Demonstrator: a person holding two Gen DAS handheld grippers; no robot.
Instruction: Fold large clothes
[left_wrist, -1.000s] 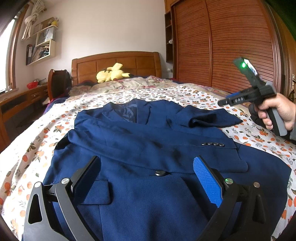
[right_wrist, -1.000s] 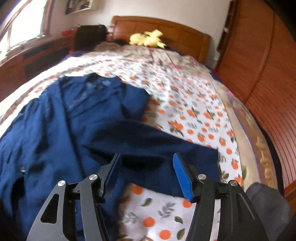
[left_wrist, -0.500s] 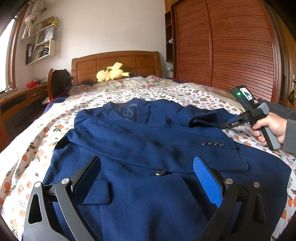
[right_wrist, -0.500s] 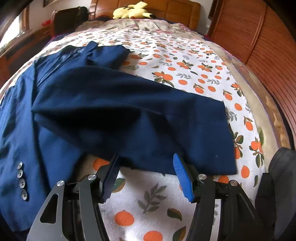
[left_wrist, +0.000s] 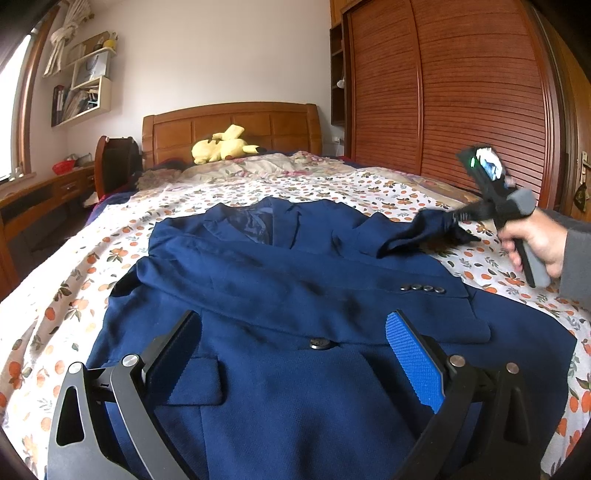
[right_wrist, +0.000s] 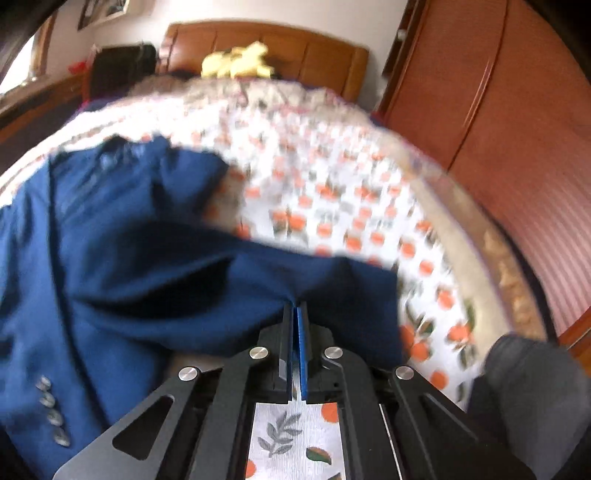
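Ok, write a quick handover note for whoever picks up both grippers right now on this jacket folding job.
Right gripper: jaws have just closed, shut on the sleeve end, lifted off the sheet.
Left gripper: open, empty, above the jacket hem.
Jacket lies face up, buttoned, on the bed; the other sleeve is already folded across the chest.
Left: lay the held sleeve across the chest, then fold the body.
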